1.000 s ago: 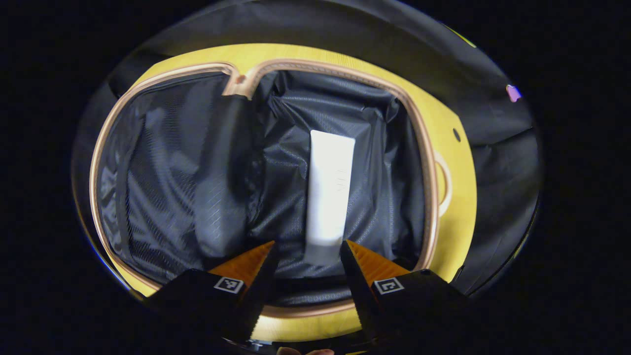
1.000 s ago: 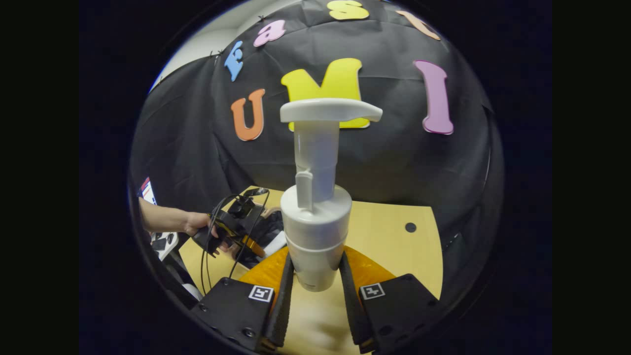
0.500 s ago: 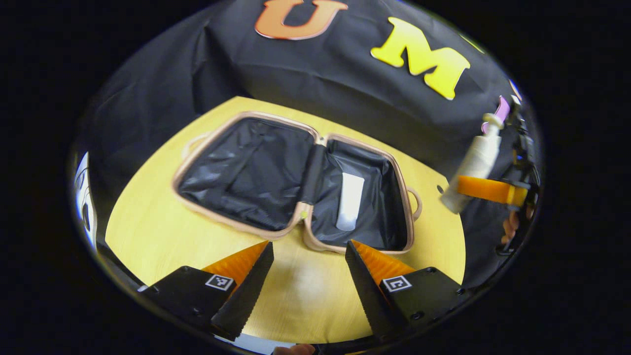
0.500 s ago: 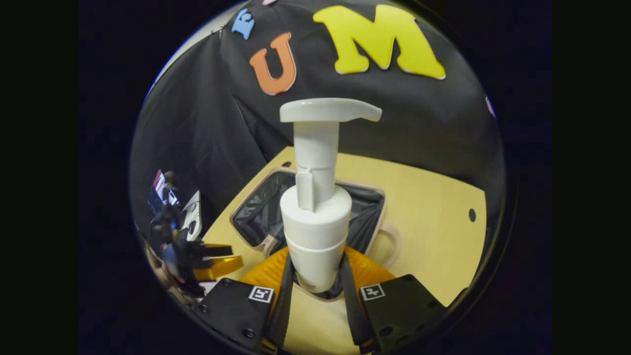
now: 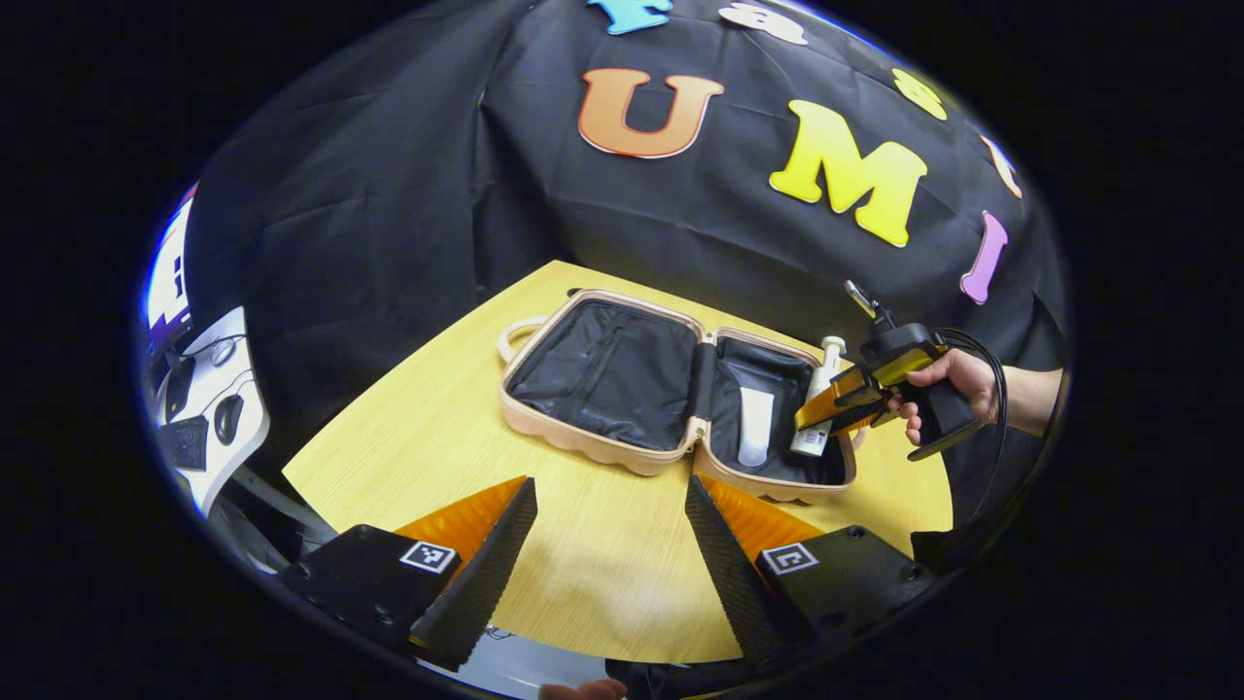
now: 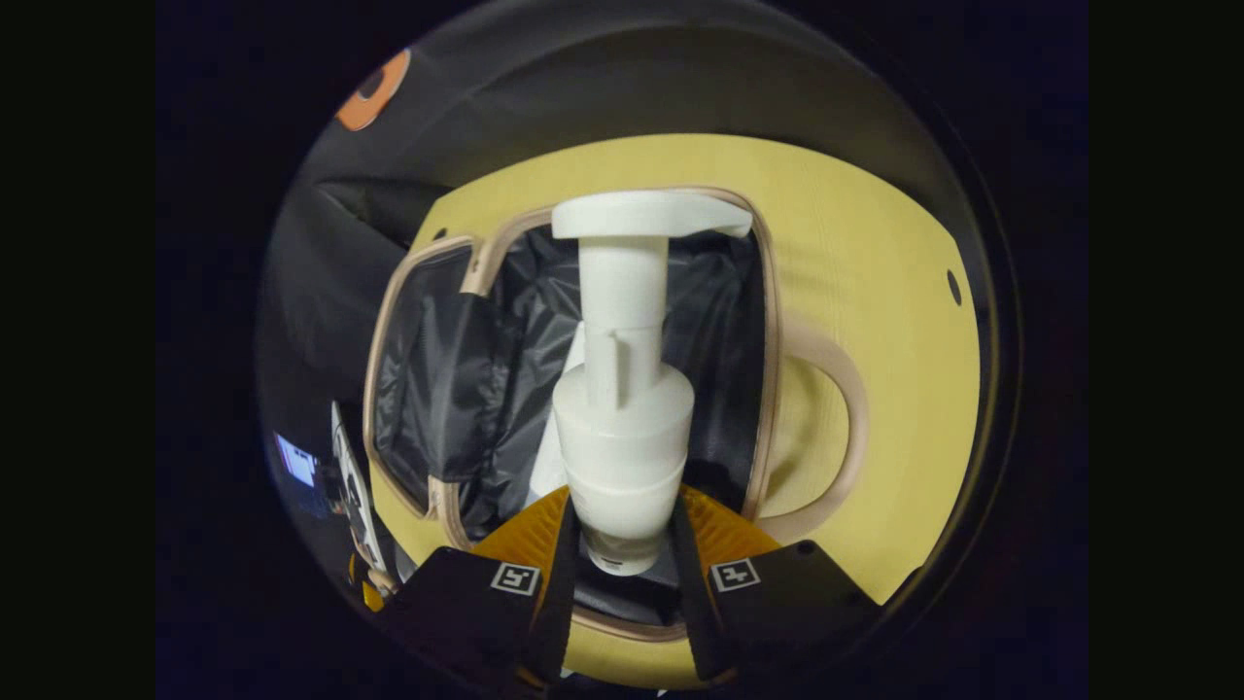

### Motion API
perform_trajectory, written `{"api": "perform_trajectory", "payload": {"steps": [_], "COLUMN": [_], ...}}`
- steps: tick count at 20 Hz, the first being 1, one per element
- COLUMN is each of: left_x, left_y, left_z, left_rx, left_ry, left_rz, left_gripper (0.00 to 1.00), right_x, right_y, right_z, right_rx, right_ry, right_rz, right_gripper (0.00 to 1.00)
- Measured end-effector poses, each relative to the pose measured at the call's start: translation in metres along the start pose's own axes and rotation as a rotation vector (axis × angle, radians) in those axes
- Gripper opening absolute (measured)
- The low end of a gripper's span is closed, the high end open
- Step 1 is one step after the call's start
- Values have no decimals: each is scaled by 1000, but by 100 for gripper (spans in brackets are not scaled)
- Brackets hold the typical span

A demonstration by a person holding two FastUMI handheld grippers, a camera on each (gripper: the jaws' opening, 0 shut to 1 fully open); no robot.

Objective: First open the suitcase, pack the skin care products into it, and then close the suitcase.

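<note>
The right tool is clenched on a white pump bottle, both fingers pressing its lower body, and holds it over the right half of the open suitcase. In the left gripper view the same right tool, held by a hand, reaches over that half with the pump bottle tilted, its base down in the black lining. Just beside it a white tube lies flat in the same half. The suitcase lies spread open on the yellow desk. The left tool is released, its jaws wide apart and holding nothing, above the desk's near edge.
</note>
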State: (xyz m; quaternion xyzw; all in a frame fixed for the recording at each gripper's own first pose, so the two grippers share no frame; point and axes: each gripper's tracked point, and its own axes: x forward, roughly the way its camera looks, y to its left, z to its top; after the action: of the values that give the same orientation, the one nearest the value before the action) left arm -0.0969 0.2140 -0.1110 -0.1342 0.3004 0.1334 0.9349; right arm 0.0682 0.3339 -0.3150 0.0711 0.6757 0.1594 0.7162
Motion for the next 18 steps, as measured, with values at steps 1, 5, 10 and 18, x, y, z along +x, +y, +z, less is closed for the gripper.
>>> {"api": "perform_trajectory", "payload": {"steps": [1, 5, 10, 18], "left_x": [0, -2, -1, 28], "left_y": [2, 5, 7, 29], "left_z": [0, 5, 13, 62], "left_rx": [-16, -14, 11, -42], "left_ry": [1, -9, -29, -151], "left_rz": [0, -12, -34, -134], "left_gripper": [98, 98, 98, 98], "right_x": [6, 23, 23, -78], "right_y": [-3, -8, -6, 0], "right_z": [-2, -5, -5, -1], "right_rx": [23, 121, 97, -137], "right_ry": [24, 70, 44, -242], "right_rz": [-23, -92, -141, -30], "right_gripper": [47, 45, 52, 72]}}
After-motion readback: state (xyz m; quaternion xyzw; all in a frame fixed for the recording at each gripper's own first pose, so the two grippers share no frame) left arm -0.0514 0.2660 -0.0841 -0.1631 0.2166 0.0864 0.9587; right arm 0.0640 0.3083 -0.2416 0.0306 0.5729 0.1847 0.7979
